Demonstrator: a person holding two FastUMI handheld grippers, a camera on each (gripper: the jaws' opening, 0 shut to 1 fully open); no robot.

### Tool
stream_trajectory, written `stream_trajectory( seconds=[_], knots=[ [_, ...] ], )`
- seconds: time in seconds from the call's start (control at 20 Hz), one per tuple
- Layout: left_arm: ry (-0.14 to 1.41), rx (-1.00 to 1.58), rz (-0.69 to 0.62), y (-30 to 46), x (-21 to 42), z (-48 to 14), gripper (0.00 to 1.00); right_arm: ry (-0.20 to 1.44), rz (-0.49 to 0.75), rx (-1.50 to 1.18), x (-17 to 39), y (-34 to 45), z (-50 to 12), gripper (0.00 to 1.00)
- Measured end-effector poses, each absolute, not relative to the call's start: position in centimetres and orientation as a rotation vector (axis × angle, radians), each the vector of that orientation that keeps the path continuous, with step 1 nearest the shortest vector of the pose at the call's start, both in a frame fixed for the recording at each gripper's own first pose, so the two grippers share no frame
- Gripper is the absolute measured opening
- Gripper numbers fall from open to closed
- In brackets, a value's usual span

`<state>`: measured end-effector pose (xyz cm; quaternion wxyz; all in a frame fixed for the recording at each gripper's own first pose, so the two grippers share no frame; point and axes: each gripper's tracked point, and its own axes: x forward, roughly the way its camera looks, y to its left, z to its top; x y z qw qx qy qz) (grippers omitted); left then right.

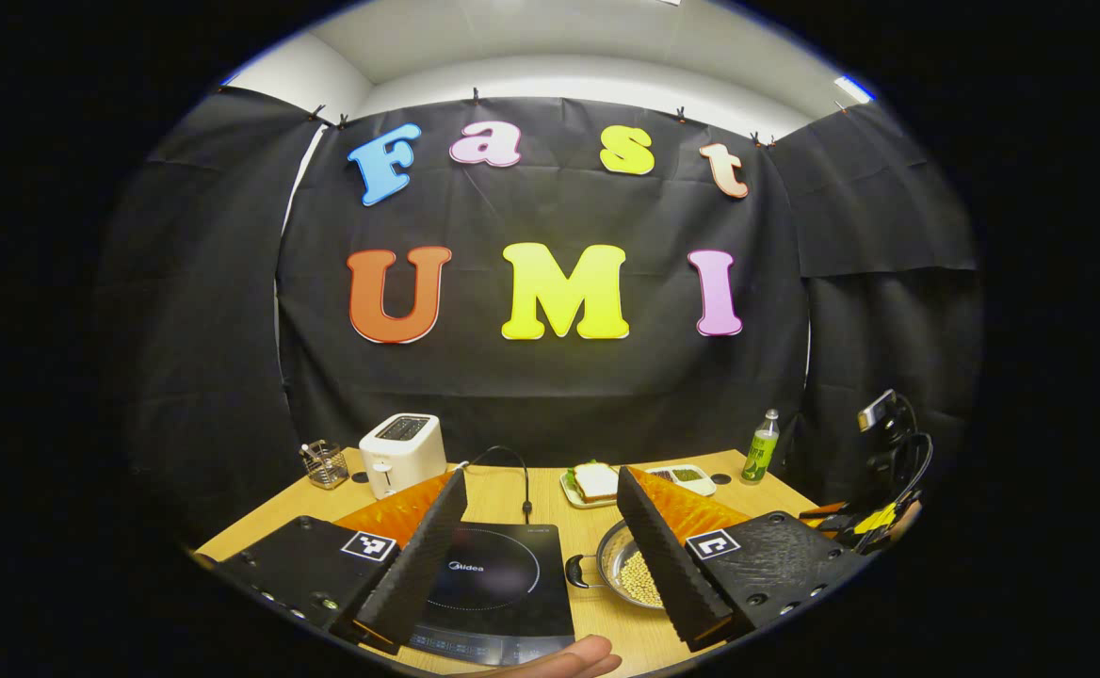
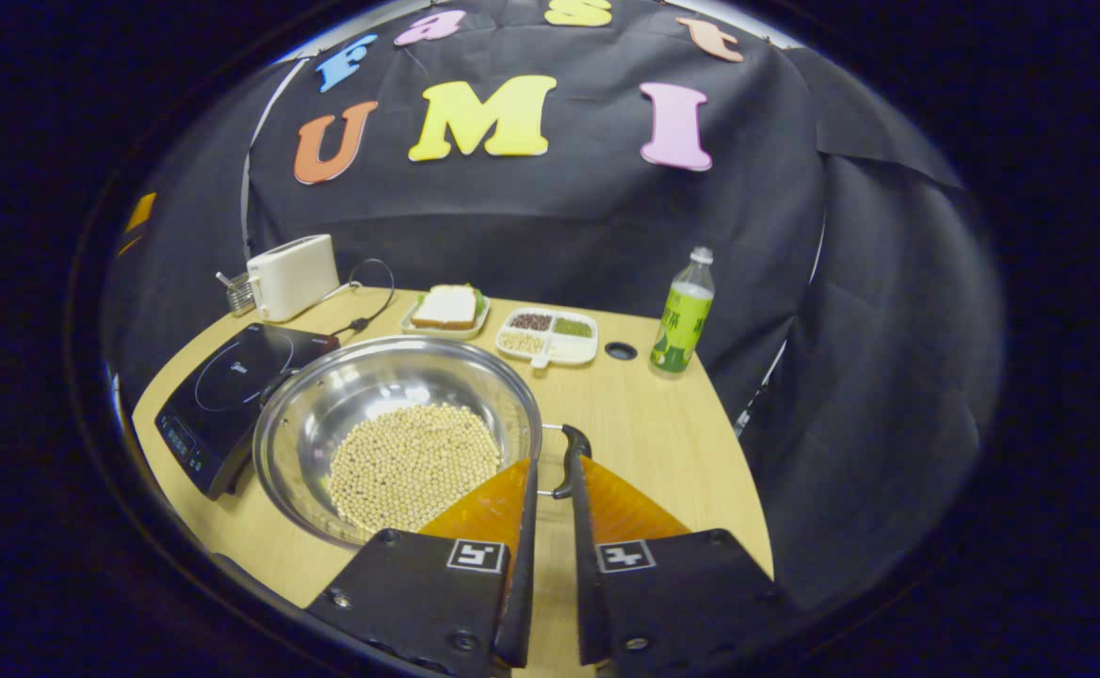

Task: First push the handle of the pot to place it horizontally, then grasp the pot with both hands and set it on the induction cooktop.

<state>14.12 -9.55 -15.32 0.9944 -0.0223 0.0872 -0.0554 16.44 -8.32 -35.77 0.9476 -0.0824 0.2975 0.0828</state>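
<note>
A steel pot (image 2: 324, 405) holding soybeans (image 2: 413, 466) sits on the wooden table (image 2: 663, 443), just right of the black induction cooktop (image 2: 230, 386). My right gripper (image 2: 553, 476) is at the pot's right rim. Its jaws are closed to a narrow slit, with the black right handle (image 2: 570, 459) caught between the tips. In the left gripper view, my left gripper (image 1: 541, 556) hangs open and wide above the cooktop (image 1: 498, 579). The pot (image 1: 627, 573) is partly hidden behind its right finger (image 1: 668, 565), and the pot's left handle (image 1: 580, 572) sticks out toward the cooktop.
A white toaster (image 2: 291, 275), a glass holder (image 1: 326, 464), a plate with a sandwich (image 2: 446, 309), a divided dish of grains (image 2: 550, 334) and a green bottle (image 2: 684, 315) stand along the table's back. A cable (image 2: 366, 292) runs behind the cooktop. A hand (image 1: 564, 662) shows at the table's front edge.
</note>
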Motion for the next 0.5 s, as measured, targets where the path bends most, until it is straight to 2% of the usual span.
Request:
stream_trajectory(
  seconds=[0.05,0.2,0.5],
  knots=[
    [0.189,-0.05,-0.115,-9.8,14.3,-16.0,0.96,0.578,0.169,-0.179,16.3,-8.2,-34.9,0.34],
    [0.221,-0.062,-0.107,-9.9,14.9,-17.9,0.96,0.528,0.172,-0.177,15.5,-7.4,-32.8,1.0],
    [0.313,-0.077,-0.114,-11.3,16.2,-22.7,0.95,0.536,0.139,-0.139,15.3,-7.4,-32.1,1.0]
  ],
)
